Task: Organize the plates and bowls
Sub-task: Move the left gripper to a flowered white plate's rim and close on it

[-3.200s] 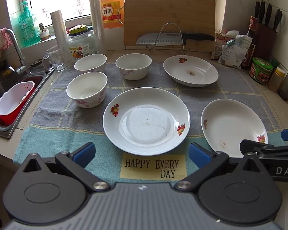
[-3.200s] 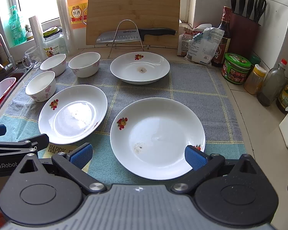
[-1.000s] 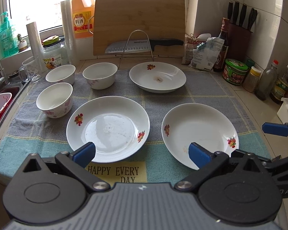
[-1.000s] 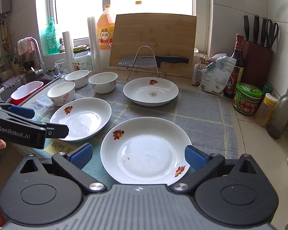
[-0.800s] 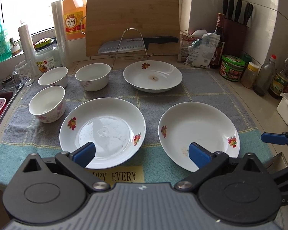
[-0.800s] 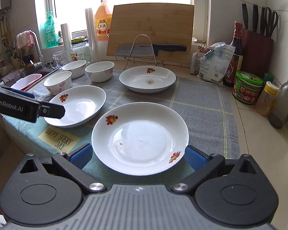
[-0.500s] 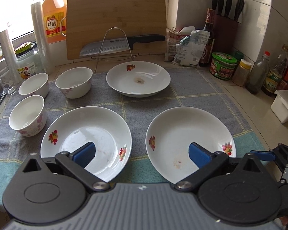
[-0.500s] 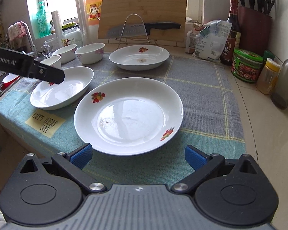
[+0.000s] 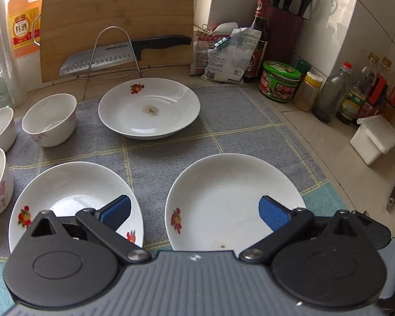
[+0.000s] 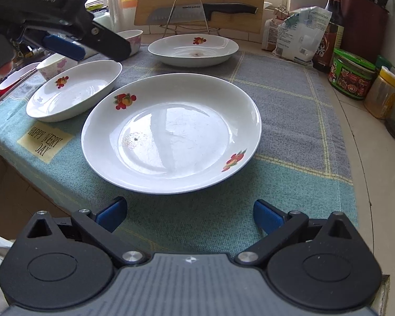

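Observation:
Three white plates with fruit prints lie on a grey-green towel (image 9: 237, 121): a near-right plate (image 9: 231, 197) (image 10: 171, 129), a near-left plate (image 9: 65, 192) (image 10: 73, 92) and a far plate (image 9: 148, 110) (image 10: 192, 50). Three white bowls stand at the left, the nearest-centre one (image 9: 50, 119). My left gripper (image 9: 194, 212) is open and empty, hovering above the near plates; it also shows in the right wrist view (image 10: 73, 44). My right gripper (image 10: 189, 213) is open and empty, low, just in front of the near-right plate's front rim.
A bamboo cutting board (image 9: 118, 18) and a knife (image 9: 123, 55) on a wire rack stand at the back. Jars, sauce bottles (image 9: 331, 97), a knife block (image 9: 284, 36) and a white box (image 9: 374, 142) line the right counter. A sink is at the left (image 10: 10, 79).
Both grippers moved right and forward. The right gripper dropped low toward the near-right plate's front rim. The left gripper now hovers over the two near plates. Nothing was grasped.

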`<move>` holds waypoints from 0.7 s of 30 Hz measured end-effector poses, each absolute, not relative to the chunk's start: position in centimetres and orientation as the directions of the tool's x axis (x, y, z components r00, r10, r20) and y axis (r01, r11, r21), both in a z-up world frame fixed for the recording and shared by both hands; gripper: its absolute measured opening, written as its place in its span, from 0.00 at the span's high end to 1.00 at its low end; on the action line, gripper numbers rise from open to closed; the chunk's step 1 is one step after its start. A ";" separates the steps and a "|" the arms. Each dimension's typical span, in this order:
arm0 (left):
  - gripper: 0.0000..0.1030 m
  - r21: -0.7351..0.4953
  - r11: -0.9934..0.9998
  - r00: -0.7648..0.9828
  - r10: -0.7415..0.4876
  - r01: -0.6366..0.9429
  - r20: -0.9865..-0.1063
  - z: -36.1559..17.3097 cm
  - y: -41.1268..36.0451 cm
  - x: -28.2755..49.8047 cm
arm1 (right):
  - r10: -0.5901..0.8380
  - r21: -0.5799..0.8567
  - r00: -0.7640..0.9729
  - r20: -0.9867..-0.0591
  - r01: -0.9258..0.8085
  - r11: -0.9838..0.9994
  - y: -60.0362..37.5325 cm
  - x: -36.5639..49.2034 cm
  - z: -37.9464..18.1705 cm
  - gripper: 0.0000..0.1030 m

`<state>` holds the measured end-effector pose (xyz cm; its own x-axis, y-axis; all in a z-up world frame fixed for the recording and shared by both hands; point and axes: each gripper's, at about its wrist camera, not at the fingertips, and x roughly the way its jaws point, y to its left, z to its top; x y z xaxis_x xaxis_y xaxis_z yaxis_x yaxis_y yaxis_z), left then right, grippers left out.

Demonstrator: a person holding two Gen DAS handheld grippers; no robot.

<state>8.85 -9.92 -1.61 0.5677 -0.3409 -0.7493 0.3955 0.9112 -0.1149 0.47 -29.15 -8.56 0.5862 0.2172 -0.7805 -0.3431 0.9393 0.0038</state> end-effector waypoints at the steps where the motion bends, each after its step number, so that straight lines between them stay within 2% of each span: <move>1: 0.01 -0.105 0.908 0.564 -0.340 0.406 -0.753 -1.8 -10.2 9.2 | 0.213 -0.007 0.588 -0.780 -0.348 0.937 -29.0 0.5 -8.6 0.00; 16: 0.04 -0.101 0.817 0.442 -0.405 0.567 -0.800 -4.3 -12.4 14.1 | 0.270 -0.019 0.640 -0.719 -0.406 0.914 -29.4 0.4 -9.3 0.00; 21: 0.15 -0.101 0.764 0.374 -0.422 0.638 -0.826 -5.2 -13.5 15.5 | 0.290 -0.018 0.653 -0.700 -0.421 0.907 -29.6 0.2 -9.5 0.00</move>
